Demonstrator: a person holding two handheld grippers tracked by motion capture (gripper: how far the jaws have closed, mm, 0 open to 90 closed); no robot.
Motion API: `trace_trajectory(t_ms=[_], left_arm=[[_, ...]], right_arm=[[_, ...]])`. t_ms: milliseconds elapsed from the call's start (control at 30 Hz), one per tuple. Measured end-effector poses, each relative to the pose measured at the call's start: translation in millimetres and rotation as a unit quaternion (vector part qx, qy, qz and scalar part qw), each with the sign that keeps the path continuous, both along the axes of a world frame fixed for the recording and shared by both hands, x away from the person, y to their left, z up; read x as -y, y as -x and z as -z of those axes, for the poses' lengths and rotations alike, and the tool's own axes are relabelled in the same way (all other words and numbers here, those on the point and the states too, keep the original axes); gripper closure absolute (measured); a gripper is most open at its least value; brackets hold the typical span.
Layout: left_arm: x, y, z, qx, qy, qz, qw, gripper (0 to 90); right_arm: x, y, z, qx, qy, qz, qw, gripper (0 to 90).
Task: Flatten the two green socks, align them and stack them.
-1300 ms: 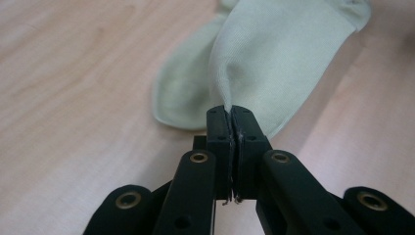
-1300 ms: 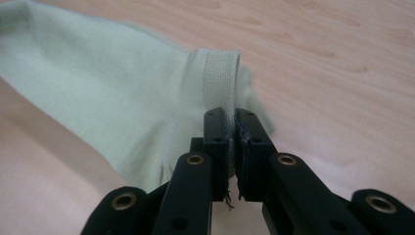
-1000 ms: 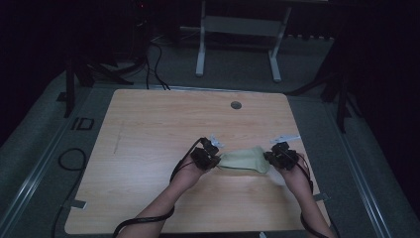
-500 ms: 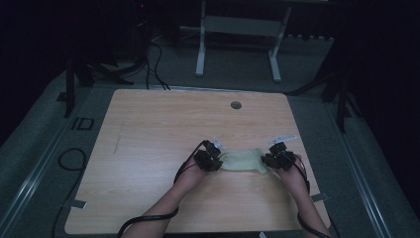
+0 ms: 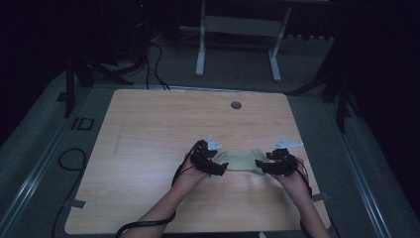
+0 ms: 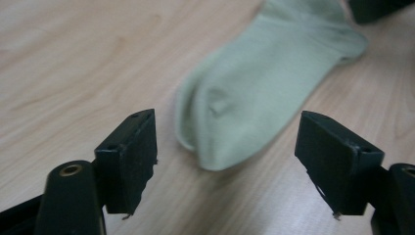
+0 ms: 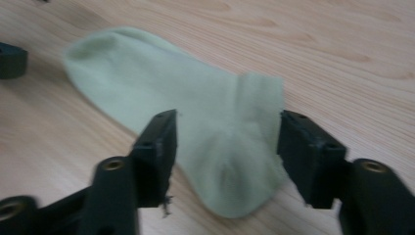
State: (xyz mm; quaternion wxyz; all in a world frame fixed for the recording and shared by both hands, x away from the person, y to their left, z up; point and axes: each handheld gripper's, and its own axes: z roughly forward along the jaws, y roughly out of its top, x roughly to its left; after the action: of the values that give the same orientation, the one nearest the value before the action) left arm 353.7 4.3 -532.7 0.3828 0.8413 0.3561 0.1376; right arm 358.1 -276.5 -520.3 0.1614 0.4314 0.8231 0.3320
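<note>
A pale green sock [image 5: 240,159] lies flat on the wooden table [image 5: 158,129], stretched left to right between the two hands. My left gripper [image 5: 218,169] is open at the sock's toe end [image 6: 210,147]; the toe lies just ahead of its jaws, between them and untouched. My right gripper [image 5: 261,167] is open too, its jaws straddling the sock's heel and cuff end [image 7: 230,161] without closing on it. In the right gripper view the sock's toe [image 7: 93,49] points away toward the other gripper's jaw [image 7: 11,59].
A small round grommet [image 5: 236,105] sits near the table's far edge. Cables [image 5: 148,224] trail from the hands toward the near edge. A metal stand [image 5: 237,29] rises on the floor beyond the table.
Both hands have drawn slightly closer together at the sock's two ends; the sock looks a little shorter and flatter between them than a second ago.
</note>
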Motion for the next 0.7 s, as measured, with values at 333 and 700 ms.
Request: trace_trajectory(t_ms=[333, 700], left_arm=[[-5.7, 16.1, 12.4, 0.016, -0.003, 0.004, 0.9999, 2.9], [-32.0, 36.1, 18.5, 0.013, 0.02, 0.0, 0.9997, 2.9]], right_arm=[[-4.1, 14.0, 14.3, -0.011, -0.043, -0.069, 0.9967, 14.5], [-12.9, 40.4, 22.7, 0.02, -0.041, -0.12, 0.9917, 13.9]])
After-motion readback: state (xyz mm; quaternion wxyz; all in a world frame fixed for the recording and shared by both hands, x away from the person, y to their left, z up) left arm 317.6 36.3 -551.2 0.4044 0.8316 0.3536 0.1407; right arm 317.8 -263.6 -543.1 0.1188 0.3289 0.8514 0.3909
